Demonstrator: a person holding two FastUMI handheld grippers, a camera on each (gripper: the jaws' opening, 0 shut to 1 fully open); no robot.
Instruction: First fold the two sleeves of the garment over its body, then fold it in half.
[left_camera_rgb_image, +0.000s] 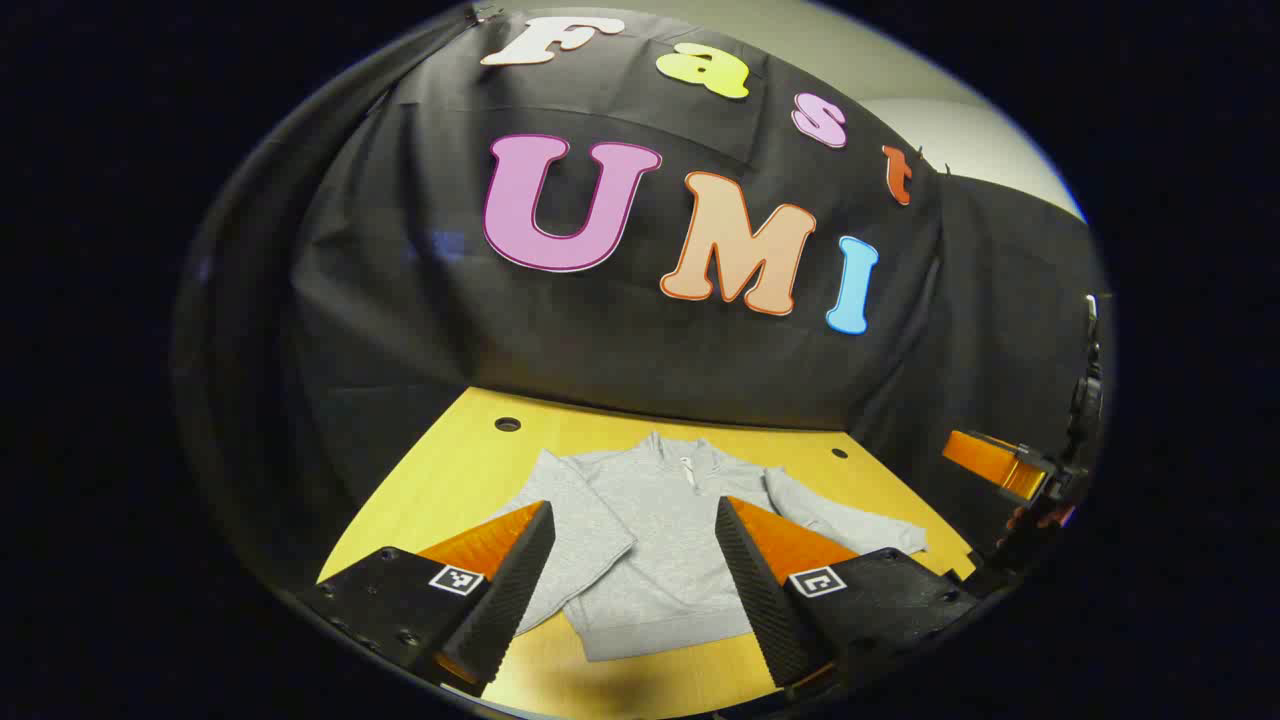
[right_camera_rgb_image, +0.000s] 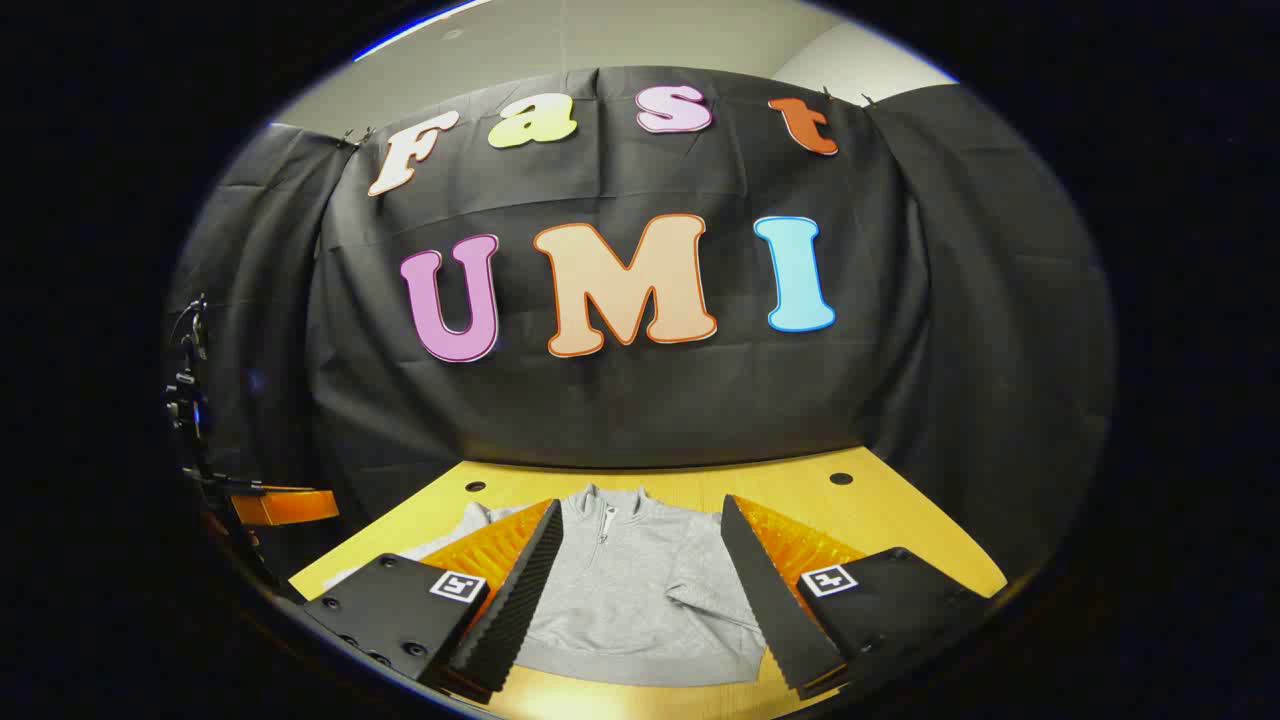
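Note:
A grey zip-neck sweater (left_camera_rgb_image: 660, 540) lies flat on the yellow table (left_camera_rgb_image: 440, 470), collar toward the far wall. In the left gripper view one sleeve (left_camera_rgb_image: 585, 530) slants down along the body's left side and the other sleeve (left_camera_rgb_image: 850, 525) stretches out to the right. My left gripper (left_camera_rgb_image: 633, 505) hovers open above the near hem, nothing between its fingers. In the right gripper view the sweater (right_camera_rgb_image: 630, 580) lies ahead with a sleeve (right_camera_rgb_image: 715, 600) resting against its right side. My right gripper (right_camera_rgb_image: 640, 502) is also open and holds nothing.
Round holes (left_camera_rgb_image: 507, 424) (right_camera_rgb_image: 841, 478) are cut in the tabletop near its far edge. The right gripper (left_camera_rgb_image: 990, 462) appears at the right rim of the left gripper view, and the left gripper (right_camera_rgb_image: 285, 506) at the left rim of the right gripper view. Black cloth walls close in the table.

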